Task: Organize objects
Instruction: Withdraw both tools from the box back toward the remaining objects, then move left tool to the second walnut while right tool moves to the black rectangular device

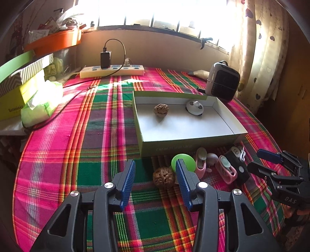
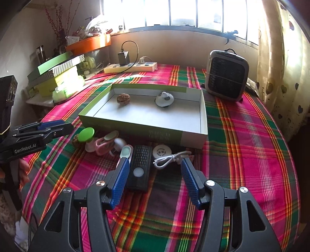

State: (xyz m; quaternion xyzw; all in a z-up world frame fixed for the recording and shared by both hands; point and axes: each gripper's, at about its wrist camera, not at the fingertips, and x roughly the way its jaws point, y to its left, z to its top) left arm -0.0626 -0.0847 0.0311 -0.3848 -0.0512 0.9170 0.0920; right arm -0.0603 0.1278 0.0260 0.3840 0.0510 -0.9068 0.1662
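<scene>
On the plaid tabletop (image 1: 77,147) a shallow open box (image 1: 186,141) holds a walnut (image 1: 161,110) and a white round gadget (image 1: 194,108). In front of it lie a second walnut (image 1: 163,177), a green disc (image 1: 184,161), pink clips (image 1: 226,170), a black remote (image 2: 139,168) and a white cable (image 2: 170,158). The left tool (image 1: 155,174) hovers with jaws spread and empty, beside the second walnut. The right tool (image 2: 154,172) is also spread and empty, above the remote.

Strong backlight from window (image 1: 155,11), blown out white. Sun patch glares on plaid tablecloth (image 1: 108,85). Near side dimmer, colours saturated. Heavy fisheye bend, dark vignette corners. Focus sharp, no blur.
</scene>
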